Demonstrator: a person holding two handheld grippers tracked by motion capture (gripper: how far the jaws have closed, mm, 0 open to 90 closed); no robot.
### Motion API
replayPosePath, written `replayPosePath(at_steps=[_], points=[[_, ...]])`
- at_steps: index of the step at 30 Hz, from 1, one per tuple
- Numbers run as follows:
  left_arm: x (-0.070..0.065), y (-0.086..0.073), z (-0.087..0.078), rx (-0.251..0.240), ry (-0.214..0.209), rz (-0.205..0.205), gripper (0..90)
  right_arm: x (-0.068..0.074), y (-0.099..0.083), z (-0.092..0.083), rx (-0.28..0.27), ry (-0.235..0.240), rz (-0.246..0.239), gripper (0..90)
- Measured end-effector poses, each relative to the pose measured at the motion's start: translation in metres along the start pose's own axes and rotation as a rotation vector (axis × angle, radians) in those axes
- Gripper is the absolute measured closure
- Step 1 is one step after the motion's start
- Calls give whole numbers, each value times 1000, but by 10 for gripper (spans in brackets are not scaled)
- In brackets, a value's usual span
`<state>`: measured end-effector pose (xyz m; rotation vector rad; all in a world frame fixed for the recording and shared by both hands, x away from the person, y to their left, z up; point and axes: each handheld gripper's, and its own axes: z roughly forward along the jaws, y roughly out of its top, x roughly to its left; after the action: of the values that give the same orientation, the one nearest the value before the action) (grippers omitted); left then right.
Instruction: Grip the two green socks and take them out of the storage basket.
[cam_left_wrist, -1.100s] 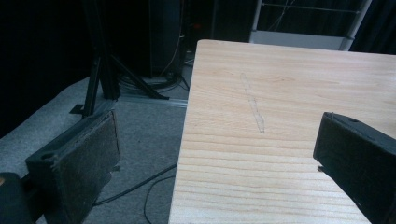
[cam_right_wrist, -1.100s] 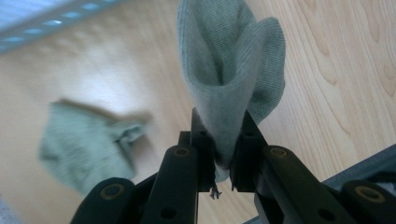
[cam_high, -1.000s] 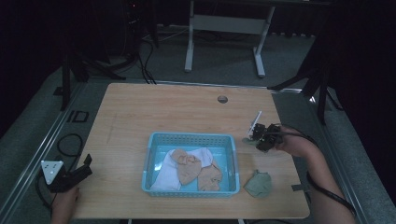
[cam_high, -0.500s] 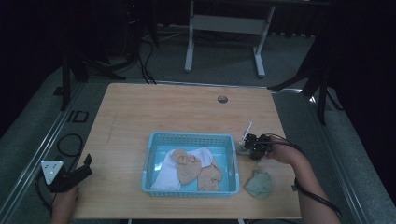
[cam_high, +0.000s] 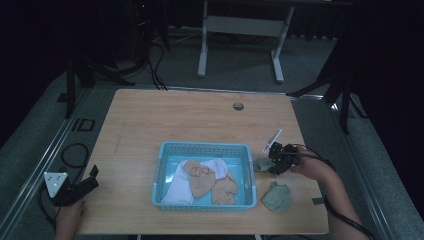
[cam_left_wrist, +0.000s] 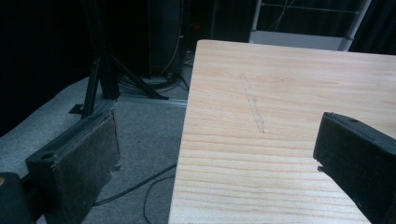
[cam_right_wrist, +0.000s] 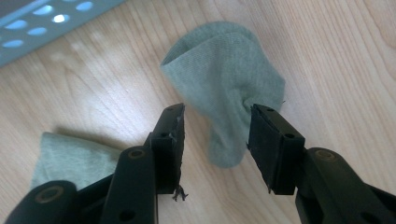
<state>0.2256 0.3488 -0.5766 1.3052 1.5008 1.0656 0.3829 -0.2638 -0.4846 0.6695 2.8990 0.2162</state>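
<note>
A small green sock (cam_right_wrist: 219, 70) lies crumpled on the wooden table (cam_high: 175, 120), just right of the blue basket (cam_high: 202, 146). My right gripper (cam_right_wrist: 217, 114) straddles the sock's lower end. Its jaws have just been opening, the left pad stands clear of the fabric, and the sock rests on the wood. In the high view the right gripper (cam_high: 270, 163) points left at this sock (cam_high: 261, 164). A second green sock (cam_high: 276, 196) lies nearer the front edge. My left gripper (cam_left_wrist: 215, 140) is open over the table's left edge with nothing between its pads.
The basket holds a white sock (cam_high: 176, 184) and beige socks (cam_high: 202, 180). Its light-blue perforated wall (cam_right_wrist: 37, 28) shows at the top left of the right gripper view, and the second green sock (cam_right_wrist: 70, 158) at the lower left. A cable hole (cam_high: 238, 106) sits near the far edge.
The right hand came down and left toward the basket's right side. Its jaws have parted, and a green sock now lies on the table at its tips. The left gripper stayed put.
</note>
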Motion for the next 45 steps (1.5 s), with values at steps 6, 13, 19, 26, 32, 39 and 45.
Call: replayPosePath(at_steps=[6,13,19,26,32,39,45], points=[[0,0,0,1,0,-1,7,-4,-25,1,-98,-12,91,551],[0,0,0,2,0,-1,7,-7,-71,9,-147,-7,207,551],[0,0,0,1,1,-1,7,-10,-102,13,-173,-42,310,567],[0,0,0,2,2,-1,7,-8,-127,14,-291,-117,463,463],[0,0,0,1,1,0,7,-3,-144,21,-362,-178,592,337],[0,0,0,2,-1,0,7,-1,-167,28,-442,-222,759,175],[0,0,0,2,1,1,7,2,-180,33,-524,-261,892,119]])
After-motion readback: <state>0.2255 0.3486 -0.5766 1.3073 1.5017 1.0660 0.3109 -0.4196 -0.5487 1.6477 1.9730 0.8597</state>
